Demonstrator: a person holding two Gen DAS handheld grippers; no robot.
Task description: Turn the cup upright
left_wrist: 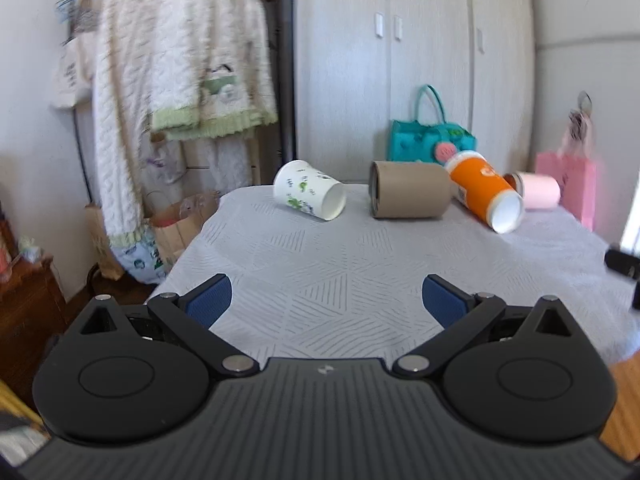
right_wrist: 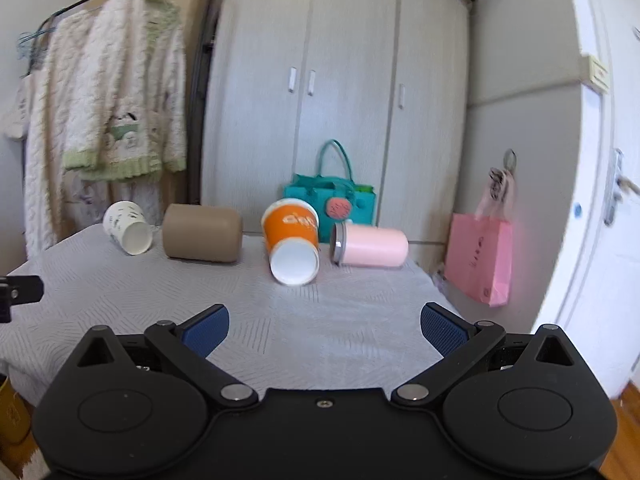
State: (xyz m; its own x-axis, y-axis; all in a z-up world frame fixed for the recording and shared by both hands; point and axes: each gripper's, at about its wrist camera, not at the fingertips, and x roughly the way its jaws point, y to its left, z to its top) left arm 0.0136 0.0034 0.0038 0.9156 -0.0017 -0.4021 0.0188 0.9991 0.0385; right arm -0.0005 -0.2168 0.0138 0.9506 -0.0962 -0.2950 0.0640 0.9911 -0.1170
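four cups lying on their sides, both grippers released

the left gripper [left_wrist: 327,300] and right gripper [right_wrist: 325,330] hover over the near part of the cloth-covered worktop [left_wrist: 320,280], fingers spread wide and holding nothing. along the far edge, left to right: a white printed paper cup [left_wrist: 309,195], a brown cup [left_wrist: 410,195], an orange cup [left_wrist: 484,190] and a pink cup [left_wrist: 538,191], all lying on their sides. the white and orange cups turn their open mouths toward the cameras; the orange cup sits between the brown and pink cups. behind them stand a teal bag [right_wrist: 330,200] and a wardrobe [right_wrist: 340,80]; a pink bag [right_wrist: 480,260] hangs at right, clothing [left_wrist: 160,80] at left.
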